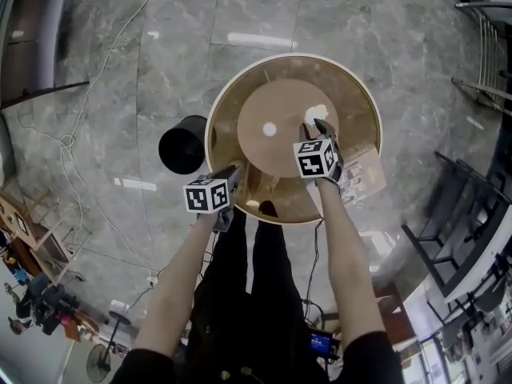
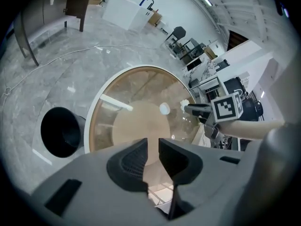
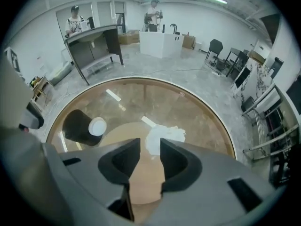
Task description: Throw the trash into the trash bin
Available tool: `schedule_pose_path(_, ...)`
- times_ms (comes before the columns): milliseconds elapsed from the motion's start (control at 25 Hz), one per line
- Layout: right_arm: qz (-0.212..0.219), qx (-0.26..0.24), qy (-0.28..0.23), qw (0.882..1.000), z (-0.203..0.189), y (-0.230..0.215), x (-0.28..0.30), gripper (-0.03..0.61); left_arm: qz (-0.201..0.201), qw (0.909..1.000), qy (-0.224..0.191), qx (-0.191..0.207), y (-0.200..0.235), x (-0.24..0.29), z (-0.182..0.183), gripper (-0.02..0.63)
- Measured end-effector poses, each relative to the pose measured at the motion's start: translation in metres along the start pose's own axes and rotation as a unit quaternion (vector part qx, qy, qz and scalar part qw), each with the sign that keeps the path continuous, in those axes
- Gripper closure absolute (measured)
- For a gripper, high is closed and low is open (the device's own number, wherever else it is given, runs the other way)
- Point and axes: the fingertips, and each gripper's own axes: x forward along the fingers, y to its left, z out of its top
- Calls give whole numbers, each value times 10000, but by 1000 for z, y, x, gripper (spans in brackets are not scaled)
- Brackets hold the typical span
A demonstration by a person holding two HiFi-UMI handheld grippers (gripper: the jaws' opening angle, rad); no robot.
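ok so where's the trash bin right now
In the head view the black trash bin stands on the floor at the left, close beside the left rim of the round glass table.

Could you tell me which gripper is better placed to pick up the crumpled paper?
Right. The right gripper is open with the crumpled paper just beyond its jaws; the left gripper, also open, sits back by the near rim of the table.

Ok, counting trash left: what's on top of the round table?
A crumpled white tissue and a small white disc; the right gripper hides part of the tissue.
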Motion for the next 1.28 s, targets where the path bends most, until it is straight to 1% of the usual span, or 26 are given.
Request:
schedule_pose_path(40,-31,-40,94,9999,-1,-2,5,446,33,10000,44,-7,5,-1,-4,540)
schedule_pose_path(80,-78,-84,197,9997,-2,-3,10,467,74,9999,78,-22,11,-2,-8,540)
schedule_pose_path(160,-179,-176,374,9990,-5,-6,12,572,170,9998,105,-76,21,-8,-12,541)
schedule_pose_path(240,-196,-199,412,9988,-7,-3,8,574,240,9996,65,-164,30,-15,-12,545)
schedule_pose_path(360,-157,-104,389,9991,-13,3,-8,574,291,9992,-56,-266,35,-25,-8,546)
schedule_pose_path(520,-70,14,405,9992,-16,24,-35,574,246,9981,-388,-406,30,-44,10,546)
schedule_pose_path(600,2,-11,423,9991,-18,43,-50,574,204,9963,-606,-581,28,-56,19,547)
schedule_pose_path(680,97,-77,431,9990,-18,69,-63,574,148,9946,-746,-706,29,-67,18,547)
schedule_pose_path(800,332,-379,354,9981,-7,113,-81,574,130,9917,-925,-878,35,-85,11,546)
schedule_pose_path(960,795,-1136,231,9901,21,170,-92,574,245,9800,-1325,-1463,49,-111,-6,546)
schedule_pose_path(1080,1123,-1477,204,9824,35,228,-99,574,364,9689,-1475,-1955,78,-139,-31,546)
schedule_pose_path(1160,1350,-1705,149,9759,47,265,-102,574,458,9590,-1623,-2277,100,-159,-47,547)
schedule_pose_path(1280,1690,-2150,12,9619,68,315,-103,574,598,9389,-1935,-2784,130,-185,-70,546)
